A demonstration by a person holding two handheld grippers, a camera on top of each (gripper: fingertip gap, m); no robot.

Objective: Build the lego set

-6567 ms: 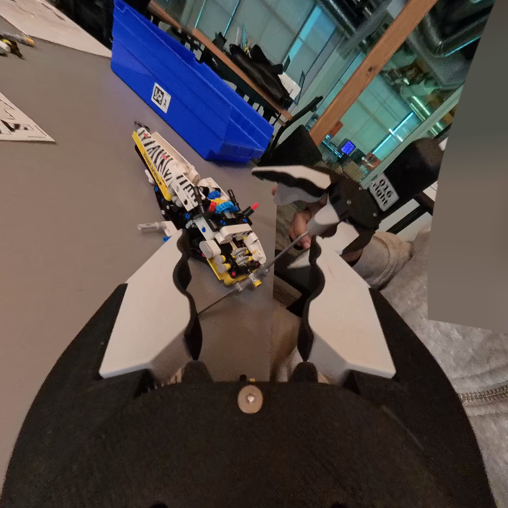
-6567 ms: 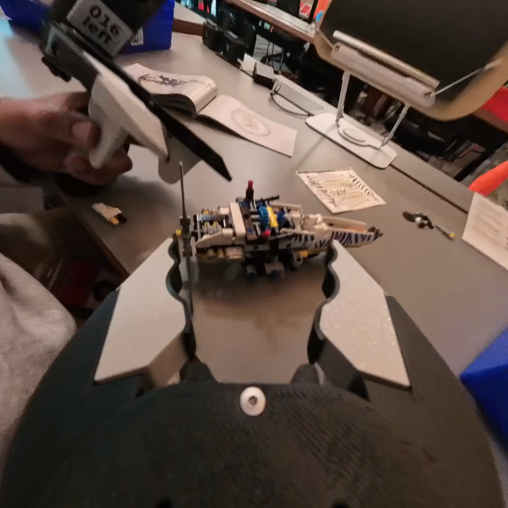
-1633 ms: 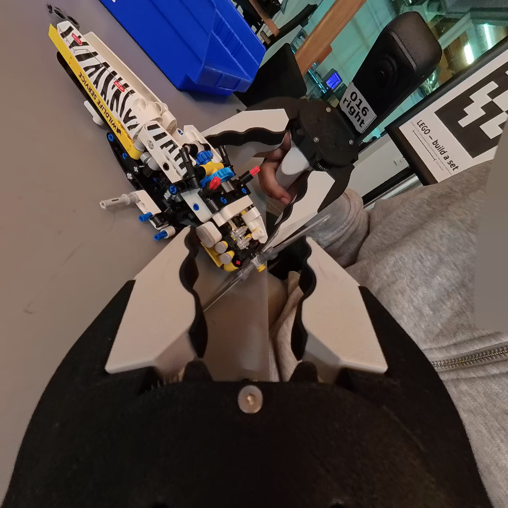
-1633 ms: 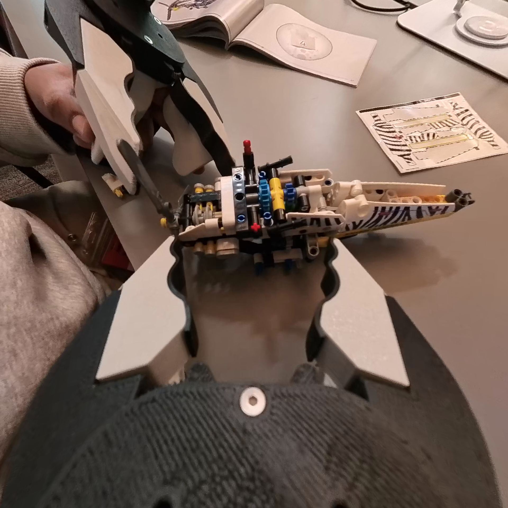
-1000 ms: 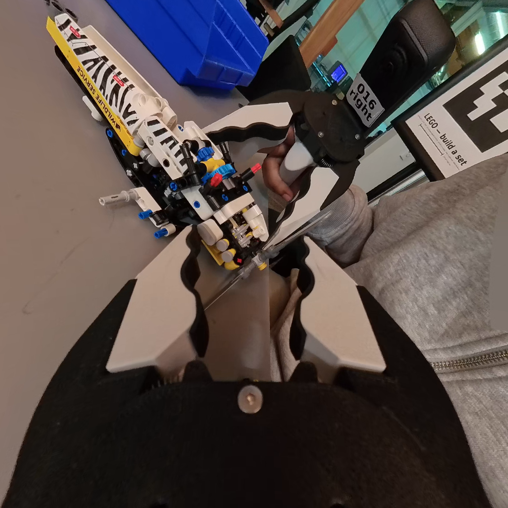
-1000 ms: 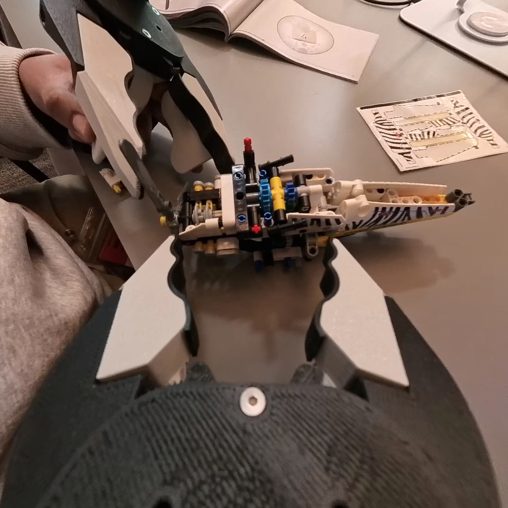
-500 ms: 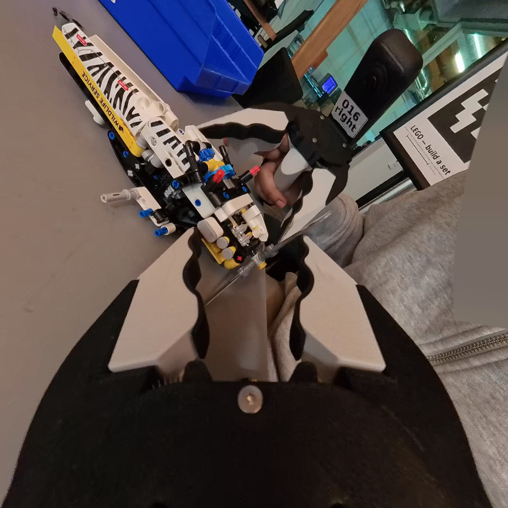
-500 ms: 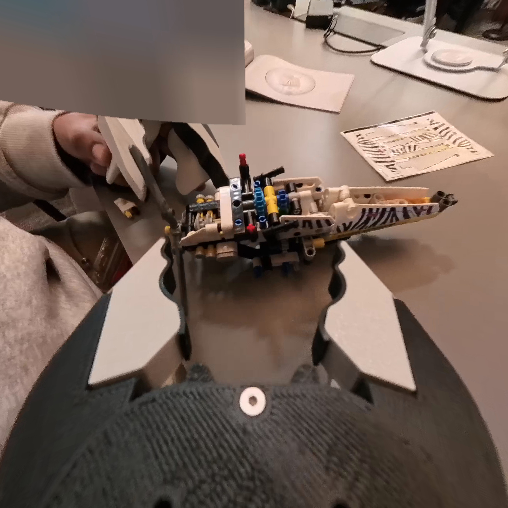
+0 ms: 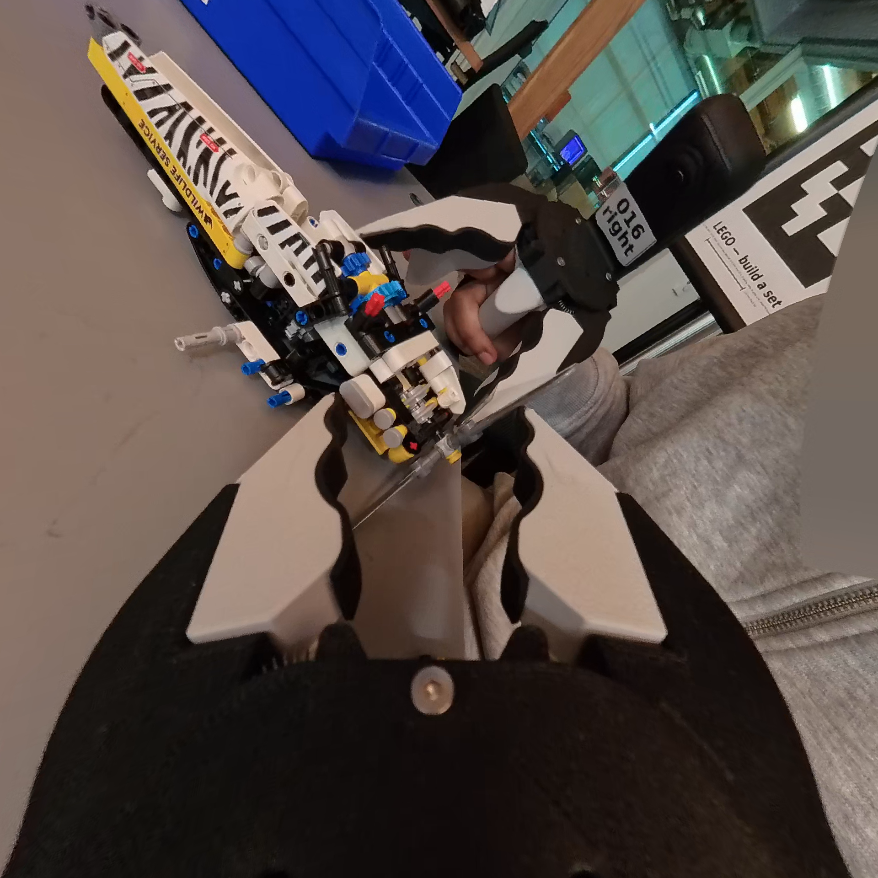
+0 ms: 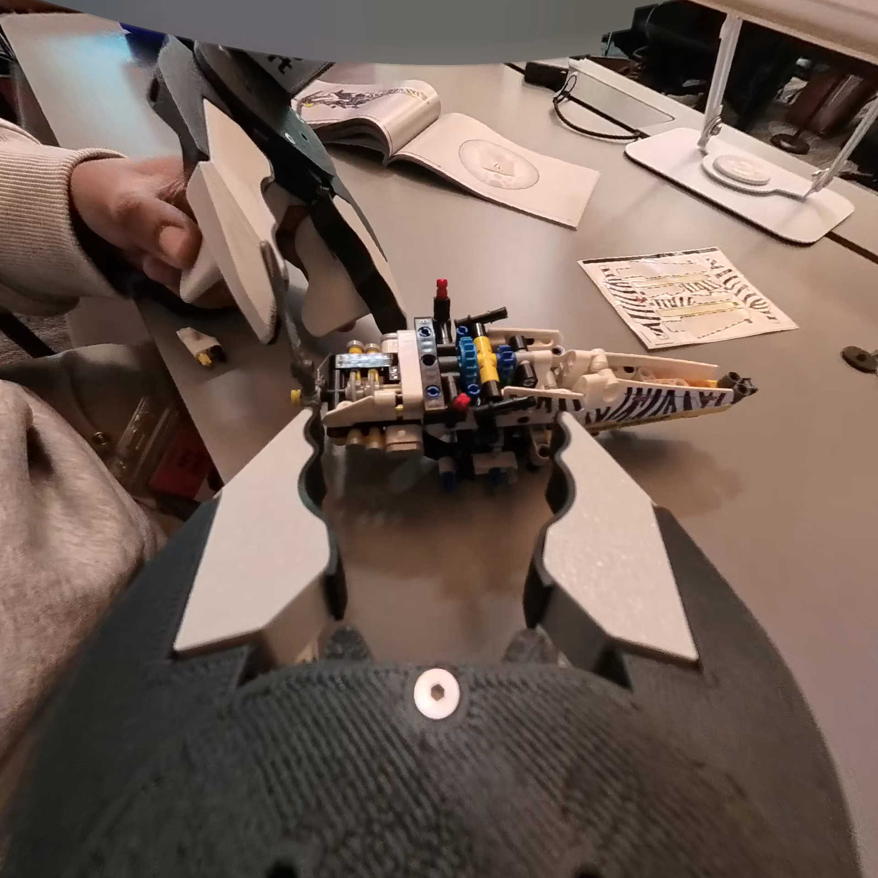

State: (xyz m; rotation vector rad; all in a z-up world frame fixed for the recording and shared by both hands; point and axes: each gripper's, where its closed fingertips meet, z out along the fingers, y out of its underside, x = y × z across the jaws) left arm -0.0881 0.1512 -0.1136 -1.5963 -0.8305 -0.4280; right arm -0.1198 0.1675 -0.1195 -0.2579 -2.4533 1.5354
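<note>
The lego model [image 9: 304, 280] is a white, zebra-striped and yellow fuselage with blue gears. It lies on the grey table [image 9: 95, 427] with its nose at the near edge. A thin grey propeller blade [image 9: 444, 449] sits on the nose. My left gripper [image 9: 430, 418] is open at the nose, and the blade crosses the gap between its fingers. My right gripper [image 10: 437, 423] is open, its fingertips on either side of the model's [image 10: 456, 380] middle. In the left wrist view the right gripper [image 9: 475, 294] straddles the model from the side.
A blue bin [image 9: 332, 71] stands behind the model's tail. An open instruction booklet [image 10: 427, 133], a sticker sheet [image 10: 684, 294] and a white stand [image 10: 736, 180] lie beyond the model. A small white and yellow piece [image 10: 202, 344] lies near the table edge. A person's grey sleeve [image 10: 47, 475] is close by.
Since the earliest frames both grippers have closed in on the model's nose end. Over the last second there are only small shifts of view. Both jaws stay open.
</note>
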